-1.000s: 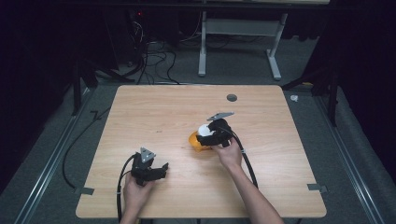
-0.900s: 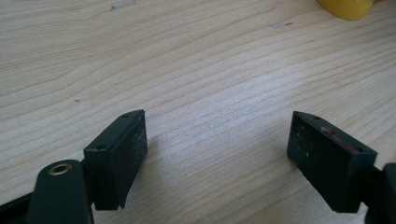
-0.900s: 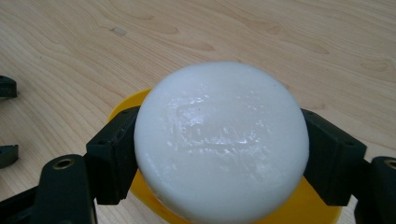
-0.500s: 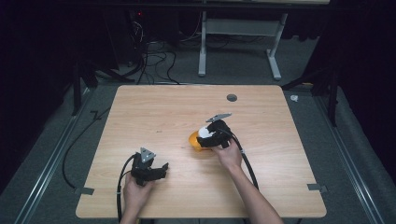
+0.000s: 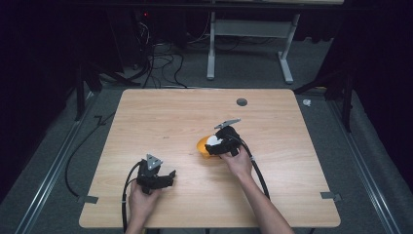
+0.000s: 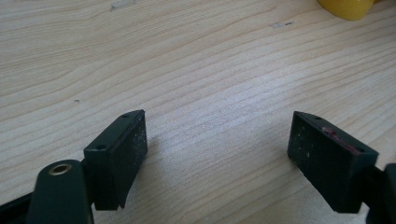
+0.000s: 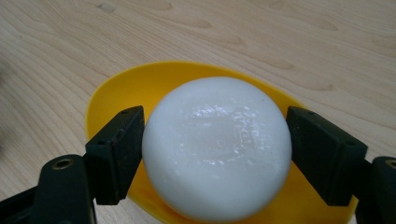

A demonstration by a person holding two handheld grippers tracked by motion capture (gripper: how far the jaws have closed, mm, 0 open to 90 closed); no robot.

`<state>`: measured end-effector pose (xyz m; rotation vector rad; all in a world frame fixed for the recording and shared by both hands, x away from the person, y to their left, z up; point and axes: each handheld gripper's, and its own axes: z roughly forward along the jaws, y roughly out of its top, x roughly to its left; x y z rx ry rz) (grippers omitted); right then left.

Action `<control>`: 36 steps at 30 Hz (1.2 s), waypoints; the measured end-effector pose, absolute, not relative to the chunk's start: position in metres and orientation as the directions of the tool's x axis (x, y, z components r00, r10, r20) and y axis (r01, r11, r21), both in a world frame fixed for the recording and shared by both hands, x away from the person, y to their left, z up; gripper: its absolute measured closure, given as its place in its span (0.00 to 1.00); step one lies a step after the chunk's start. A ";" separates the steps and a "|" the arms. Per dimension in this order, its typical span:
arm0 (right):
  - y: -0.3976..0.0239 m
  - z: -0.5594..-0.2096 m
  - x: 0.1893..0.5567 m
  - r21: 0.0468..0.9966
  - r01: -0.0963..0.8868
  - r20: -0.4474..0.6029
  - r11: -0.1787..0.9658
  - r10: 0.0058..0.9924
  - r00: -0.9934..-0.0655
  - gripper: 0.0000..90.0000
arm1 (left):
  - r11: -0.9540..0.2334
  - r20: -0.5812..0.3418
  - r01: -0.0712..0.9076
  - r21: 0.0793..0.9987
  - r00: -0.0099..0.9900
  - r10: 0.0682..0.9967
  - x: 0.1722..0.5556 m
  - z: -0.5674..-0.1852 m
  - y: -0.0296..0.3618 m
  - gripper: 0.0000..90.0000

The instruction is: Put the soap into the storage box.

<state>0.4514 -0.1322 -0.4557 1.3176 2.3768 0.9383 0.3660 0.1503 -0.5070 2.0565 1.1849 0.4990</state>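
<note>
Set against the picture from a second ago, very little differs: both hands sit where they were, the right gripper (image 5: 217, 145) is poised over the same yellow bowl (image 5: 200, 144) just right of the table's middle, and the left gripper (image 5: 157, 178) rests in the same spot near the table's front edge, at about seven o'clock from the bowl. The bowl and the white ball have not shifted on the wooden table (image 5: 160, 117). In the right gripper view the right gripper (image 7: 215, 151) has its jaws part-way apart, one on each side of the white ball (image 7: 217, 147), which sits in the yellow bowl (image 7: 121, 88); both pads lie right against the ball's flanks at nine and three o'clock, and no gap is visible on either side, so the ball is in its grip. The bowl's rim curves around behind the ball from nine o'clock through twelve to three o'clock, and bare wood lies beyond it. In the left gripper view the left gripper (image 6: 217, 140) has its jaws spread wide with nothing but wood grain between them, and it holds nothing; a sliver of the yellow bowl (image 6: 346, 7) peeps in at about one o'clock, well apart from those jaws.
</note>
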 end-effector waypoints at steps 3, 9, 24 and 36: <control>-0.136 -0.450 0.449 0.677 0.647 0.093 0.351 0.831 -0.548 0.23 | -0.335 -0.015 0.591 0.733 0.507 0.862 0.366 -0.507 0.150 0.22; -0.142 -0.445 0.447 0.703 0.628 0.102 0.336 0.825 -0.555 0.23 | -0.336 -0.015 0.592 0.733 0.507 0.862 0.366 -0.507 0.150 0.22; -0.160 -0.432 0.437 0.752 0.594 0.119 0.285 0.827 -0.549 0.27 | -0.336 -0.015 0.591 0.733 0.507 0.862 0.366 -0.507 0.150 0.22; -0.179 -0.425 0.430 0.778 0.581 0.133 0.240 0.840 -0.525 0.29 | -0.335 -0.015 0.592 0.733 0.507 0.862 0.366 -0.507 0.150 0.22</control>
